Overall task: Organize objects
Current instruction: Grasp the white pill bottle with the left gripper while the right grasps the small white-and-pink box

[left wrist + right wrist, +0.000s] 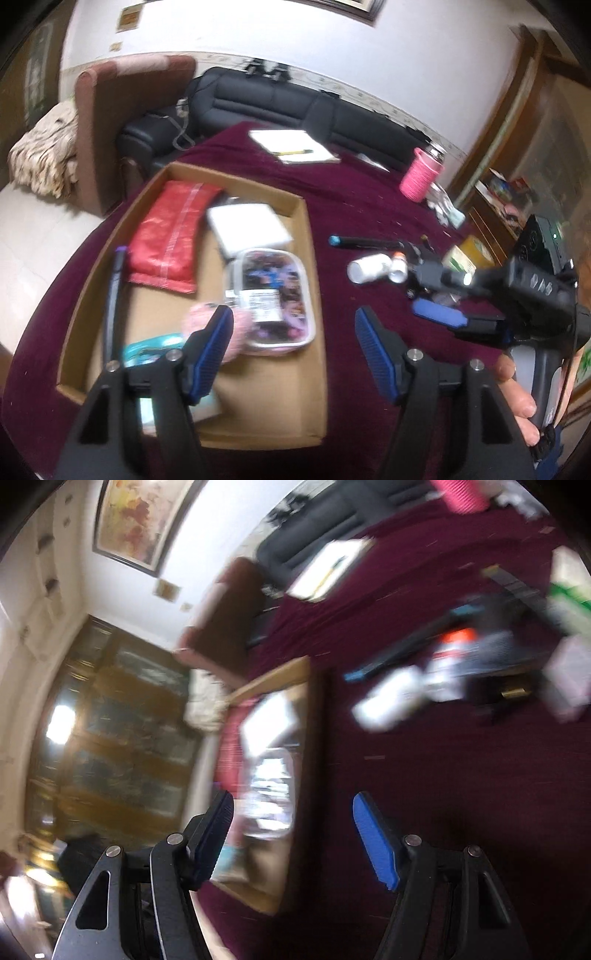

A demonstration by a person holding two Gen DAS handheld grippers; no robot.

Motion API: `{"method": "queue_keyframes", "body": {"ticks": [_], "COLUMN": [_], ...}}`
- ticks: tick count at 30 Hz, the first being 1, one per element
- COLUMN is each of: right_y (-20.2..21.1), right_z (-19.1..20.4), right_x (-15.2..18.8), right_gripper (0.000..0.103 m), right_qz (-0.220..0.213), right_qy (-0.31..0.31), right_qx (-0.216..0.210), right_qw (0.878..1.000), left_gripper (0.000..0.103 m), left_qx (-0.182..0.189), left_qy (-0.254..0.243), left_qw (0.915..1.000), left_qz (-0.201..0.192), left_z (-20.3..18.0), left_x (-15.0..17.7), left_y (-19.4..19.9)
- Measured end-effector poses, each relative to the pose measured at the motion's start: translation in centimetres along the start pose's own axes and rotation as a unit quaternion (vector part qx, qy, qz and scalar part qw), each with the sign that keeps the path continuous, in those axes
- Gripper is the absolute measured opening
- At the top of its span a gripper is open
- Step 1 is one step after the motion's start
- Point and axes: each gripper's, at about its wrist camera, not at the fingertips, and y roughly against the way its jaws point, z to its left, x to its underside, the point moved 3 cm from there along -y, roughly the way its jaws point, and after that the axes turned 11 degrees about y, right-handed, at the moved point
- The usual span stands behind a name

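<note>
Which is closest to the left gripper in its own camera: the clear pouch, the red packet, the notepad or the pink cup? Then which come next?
From the left gripper:
1. Clear pouch, in the box, just ahead.
2. Red packet, in the box, ahead-left.
3. Notepad, far across the cloth.
Pink cup, far right: too close to the notepad to rank.

You could see a black sofa [295, 99] by the white wall [258, 33], a brown armchair [110, 110], and a framed picture [144, 520] up high.

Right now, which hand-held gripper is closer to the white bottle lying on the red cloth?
Right. The right hand-held gripper is beside the white bottle; the left hand-held gripper hangs farther back, by the cardboard box.
</note>
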Motion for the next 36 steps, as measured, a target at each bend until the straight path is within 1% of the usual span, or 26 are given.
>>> {"method": "queue_keyframes", "body": {"ticks": [2, 4, 5, 7, 8, 9, 12, 13, 15, 16, 18, 20, 21, 22, 24, 26, 27, 29, 31, 32, 34, 35, 36], "right_y": [1.7, 3.6, 4.5, 5.8, 6.4, 6.5, 6.8, 6.5, 6.5, 6.7, 7.4, 8.2, 8.4, 8.6, 8.8, 8.7, 8.6, 8.4, 8.1, 8.0, 7.7, 7.6, 7.5], "right_z": [-2.0, -3.7, -4.7, -6.6, -7.7, -8.6, -11.0, -11.5, -11.8, -12.2, -12.3, -12.5, -12.6, -12.9, -13.7, -14.4, -14.6, -14.8, -15.1, -15.3, -15.5, -15.4, -15.3], "right_x": [0.2, 0.2, 0.1, 0.0, 0.0, 0.1, 0.4, 0.4, 0.4, 0.4, 0.2, 0.1, 0.2, 0.2, 0.2, 0.3, 0.4, 0.4, 0.3, 0.2, -0.1, -0.4, -0.7], "right_gripper": [0.073, 0.073, 0.073, 0.072, 0.072, 0.072, 0.072, 0.072, 0.072, 0.072, 0.072, 0.072, 0.072, 0.072, 0.071, 0.068, 0.065, 0.064, 0.064, 0.064, 0.064, 0.064, 0.064], "right_qz": [0.005, -0.006, -0.014, -0.03, -0.038, -0.044, -0.056, -0.056, -0.055, -0.059, -0.066, -0.085, -0.09, -0.093, -0.093, -0.09, -0.089, -0.087, -0.085, -0.084, -0.085, -0.089, -0.09], "right_qy": [0.018, 0.034, 0.04, 0.03, 0.018, 0.008, -0.024, -0.025, -0.027, -0.033, -0.039, -0.052, -0.057, -0.064, -0.082, -0.098, -0.103, -0.11, -0.116, -0.124, -0.146, -0.157, -0.162], "right_qx": [0.085, 0.155, 0.183, 0.224, 0.227, 0.22, 0.175, 0.17, 0.171, 0.166, 0.146, 0.147, 0.149, 0.149, 0.149, 0.144, 0.143, 0.152, 0.158, 0.159, 0.146, 0.137, 0.137], "right_qw": [0.996, 0.987, 0.982, 0.974, 0.973, 0.974, 0.983, 0.984, 0.983, 0.984, 0.986, 0.984, 0.983, 0.982, 0.981, 0.981, 0.98, 0.978, 0.977, 0.976, 0.975, 0.974, 0.973], "left_gripper": [0.068, 0.068, 0.068, 0.068, 0.068, 0.068, 0.067, 0.064, 0.061, 0.061, 0.061, 0.061, 0.058, 0.049, 0.042, 0.041, 0.041, 0.04, 0.04, 0.04, 0.038, 0.038, 0.038], "left_qx": [0.009, 0.013, 0.015, 0.017, 0.011, 0.003, -0.013, -0.025, -0.041, -0.053, -0.065, -0.069, -0.075, -0.081, -0.083, -0.097, -0.095, -0.082, -0.072, -0.074, -0.08, -0.072, -0.065], "left_qy": [-0.028, -0.054, -0.066, -0.098, -0.109, -0.12, -0.144, -0.153, -0.166, -0.176, -0.187, -0.2, -0.202, -0.202, -0.189, -0.171, -0.167, -0.151, -0.144, -0.143, -0.145, -0.136, -0.13], "left_qw": [0.9995, 0.9981, 0.9973, 0.9941, 0.9927, 0.9909, 0.9846, 0.9817, 0.9777, 0.9743, 0.9704, 0.9664, 0.9657, 0.9652, 0.9664, 0.9697, 0.9707, 0.9748, 0.9797, 0.981, 0.9828, 0.9846, 0.9857], "left_qz": [0.011, 0.025, 0.029, 0.043, 0.05, 0.061, 0.098, 0.111, 0.122, 0.13, 0.139, 0.146, 0.145, 0.145, 0.152, 0.145, 0.144, 0.142, 0.12, 0.108, 0.083, 0.083, 0.086], "left_z": [-2.1, -4.0, -5.0, -7.5, -8.3, -9.2, -11.2, -11.7, -12.3, -12.6, -12.9, -13.3, -13.5, -13.6, -13.7, -13.8, -14.0, -14.0, -13.9, -13.8, -13.6, -13.4, -13.2], "left_x": [-0.1, -0.3, -0.5, -1.0, -1.2, -1.4, -1.8, -1.9, -1.8, -1.7, -1.4, -1.0, -1.0, -0.9, -0.7, -0.2, 0.3, 1.8, 3.2, 3.7, 4.1, 4.0, 3.7], "left_y": [-0.8, -1.9, -2.4, -4.3, -5.4, -6.7, -11.1, -12.6, -14.5, -15.6, -17.0, -18.1, -18.6, -19.2, -20.1, -20.1, -19.7, -18.4, -17.0, -16.6, -16.3, -16.4, -16.4]}}
